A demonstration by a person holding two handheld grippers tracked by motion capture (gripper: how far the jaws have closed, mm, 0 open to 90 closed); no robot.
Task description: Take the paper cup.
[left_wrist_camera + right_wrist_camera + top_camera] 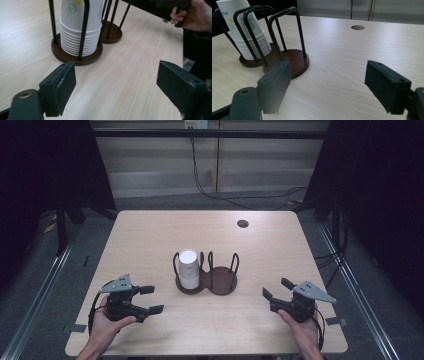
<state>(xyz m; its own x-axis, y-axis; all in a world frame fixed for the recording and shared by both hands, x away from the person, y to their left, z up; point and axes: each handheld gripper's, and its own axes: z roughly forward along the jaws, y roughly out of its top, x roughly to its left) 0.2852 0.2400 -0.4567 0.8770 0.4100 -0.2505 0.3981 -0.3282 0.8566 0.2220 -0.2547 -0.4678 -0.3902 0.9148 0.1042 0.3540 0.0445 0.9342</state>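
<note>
White paper cup stack [189, 268] fills the holder's [206, 281] left bay; both my grippers, left [150, 299] and right [273, 289], sit agape and empty flanking it, so next I'd reach for the top cup.

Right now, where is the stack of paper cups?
In the high view, the cup stack stands upside down mid-table, in the left ring of the brown holder.

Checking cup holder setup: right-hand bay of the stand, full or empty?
Empty. The right bay shows bare brown base between its wire hoops; the stack of paper cups sits upside down in the left bay.
</note>
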